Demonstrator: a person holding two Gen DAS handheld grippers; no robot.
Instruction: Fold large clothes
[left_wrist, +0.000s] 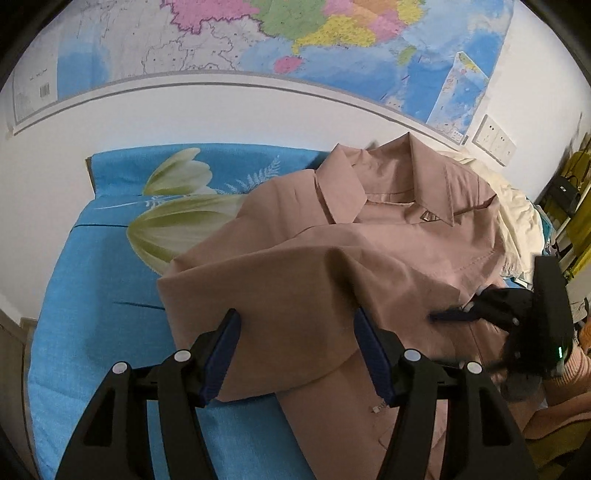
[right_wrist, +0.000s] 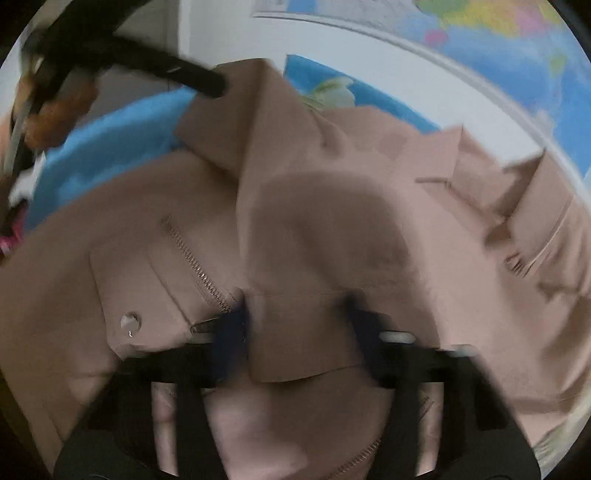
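Note:
A tan collared jacket (left_wrist: 332, 266) lies on a blue flowered bedsheet (left_wrist: 92, 280), its left sleeve folded across the chest. My left gripper (left_wrist: 295, 328) is open just above the folded sleeve's edge, holding nothing. My right gripper (left_wrist: 448, 315) shows at the right in the left wrist view, low over the jacket. In the blurred right wrist view the jacket (right_wrist: 332, 236) fills the frame; my right gripper (right_wrist: 299, 317) is open, its fingers either side of a sleeve cuff. My left gripper (right_wrist: 207, 83) reaches in at the upper left there.
A wall map (left_wrist: 295, 37) hangs behind the bed. Cream bedding (left_wrist: 517, 218) is bunched at the right, beside wall sockets (left_wrist: 493, 140) and yellow shelving (left_wrist: 576, 206). A zip (right_wrist: 195, 262) and snap button (right_wrist: 129, 321) mark the jacket front.

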